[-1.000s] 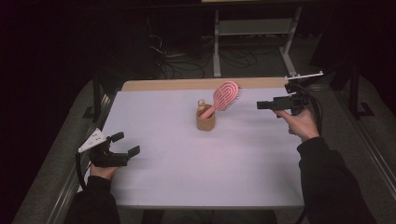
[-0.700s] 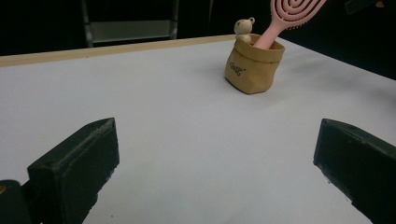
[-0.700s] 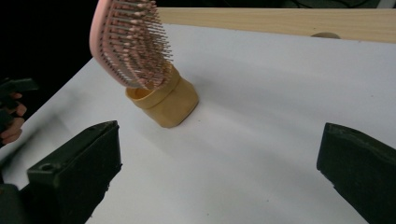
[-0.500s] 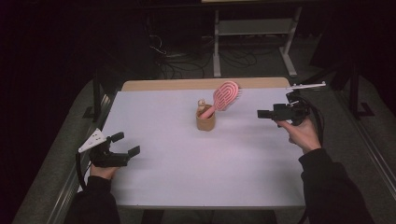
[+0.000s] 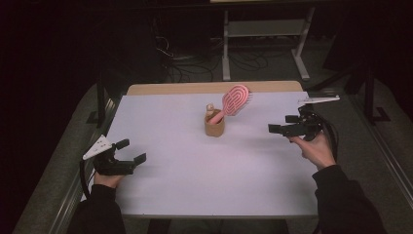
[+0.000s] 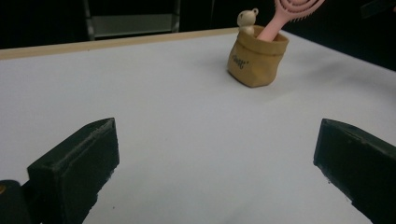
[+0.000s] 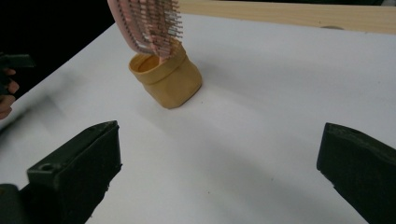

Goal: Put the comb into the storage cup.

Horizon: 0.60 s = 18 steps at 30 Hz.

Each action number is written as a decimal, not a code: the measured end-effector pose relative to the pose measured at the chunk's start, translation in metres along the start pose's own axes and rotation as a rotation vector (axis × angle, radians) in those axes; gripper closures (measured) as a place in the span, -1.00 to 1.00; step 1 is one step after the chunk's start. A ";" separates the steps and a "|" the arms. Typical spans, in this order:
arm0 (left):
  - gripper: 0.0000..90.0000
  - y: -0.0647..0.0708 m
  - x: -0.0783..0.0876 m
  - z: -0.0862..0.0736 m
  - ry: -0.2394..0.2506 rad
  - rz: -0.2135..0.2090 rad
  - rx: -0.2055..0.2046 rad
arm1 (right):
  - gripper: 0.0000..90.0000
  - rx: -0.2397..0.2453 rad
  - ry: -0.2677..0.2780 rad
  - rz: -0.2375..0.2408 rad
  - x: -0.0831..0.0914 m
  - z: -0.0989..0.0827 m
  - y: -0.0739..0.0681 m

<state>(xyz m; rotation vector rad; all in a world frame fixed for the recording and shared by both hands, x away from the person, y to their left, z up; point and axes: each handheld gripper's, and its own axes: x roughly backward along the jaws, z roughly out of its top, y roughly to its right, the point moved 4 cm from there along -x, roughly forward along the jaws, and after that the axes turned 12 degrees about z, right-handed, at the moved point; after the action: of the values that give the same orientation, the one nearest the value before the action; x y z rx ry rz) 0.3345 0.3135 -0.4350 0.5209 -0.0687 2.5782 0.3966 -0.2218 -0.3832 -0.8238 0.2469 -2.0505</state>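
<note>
A small tan pouch stands upright near the far middle of the white table. A pink hairbrush leans out of it, handle down, head up and to the right. A small cream bear figure pokes out of the pouch beside the handle. My left gripper rests open near the table's left edge, far from the pouch. My right gripper is held open above the table's right side, jaws pointing left toward the pouch, with nothing between them.
A wooden strip runs along the table's far edge. Beyond it stand a metal shelf frame and loose cables on a dark floor. Grey padded borders flank the table.
My right gripper has drawn back from the brush, moving toward me and lower on the right side. The left gripper, pouch and brush have stayed put.
</note>
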 end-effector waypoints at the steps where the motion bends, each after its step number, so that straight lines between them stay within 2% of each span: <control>1: -1.00 0.000 -0.001 -0.001 -0.011 0.004 -0.005 | -1.00 0.002 -0.001 -0.003 0.000 -0.002 0.000; 13: -1.00 0.001 0.002 -0.004 -0.019 0.006 0.004 | -1.00 0.057 0.007 -0.048 0.002 -0.031 -0.002; 18: -1.00 -0.001 0.003 -0.005 -0.022 0.010 0.011 | -1.00 0.071 0.023 -0.049 0.003 -0.045 -0.003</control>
<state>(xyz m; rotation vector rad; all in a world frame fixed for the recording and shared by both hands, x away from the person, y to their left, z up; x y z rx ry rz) 0.3310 0.3160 -0.4383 0.5542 -0.0651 2.5837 0.3653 -0.2284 -0.4146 -0.7700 0.1663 -2.1035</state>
